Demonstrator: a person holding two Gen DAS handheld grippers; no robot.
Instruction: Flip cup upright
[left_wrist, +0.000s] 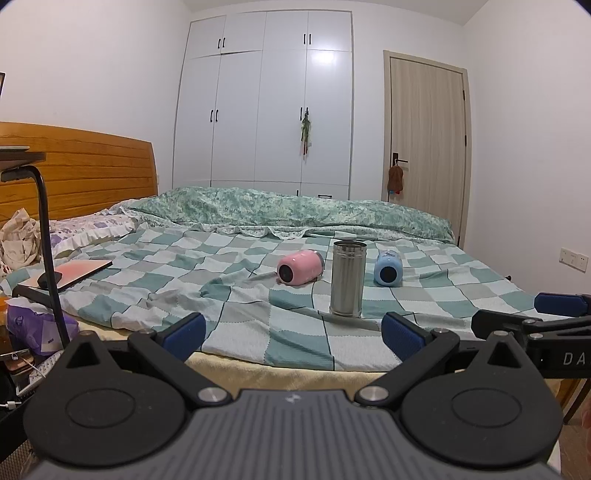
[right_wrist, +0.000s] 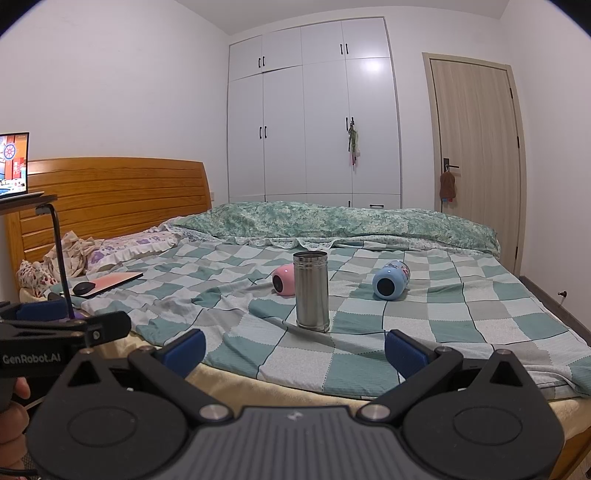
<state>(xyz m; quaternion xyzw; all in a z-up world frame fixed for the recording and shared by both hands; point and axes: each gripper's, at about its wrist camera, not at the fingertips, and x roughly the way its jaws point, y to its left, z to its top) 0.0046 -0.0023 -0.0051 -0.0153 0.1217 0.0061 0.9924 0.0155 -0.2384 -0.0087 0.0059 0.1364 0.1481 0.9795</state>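
Both tools sit at the near edge of the bed (left_wrist: 184, 266), jaws spread wide and holding nothing: left gripper (left_wrist: 293, 338), right gripper (right_wrist: 295, 352). A steel cup (left_wrist: 347, 278) stands upright at 12 o'clock. The pink cup (left_wrist: 300, 266) lies on its side at 11, the blue cup (left_wrist: 387, 268) at 1, probably bases toward the cameras.

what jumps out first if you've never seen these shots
Three cups on the checkered bedspread: a steel cup standing upright in the middle, a pink cup lying on its side left of it, a blue cup lying to its right. Both open grippers, left and right, hang short of them.
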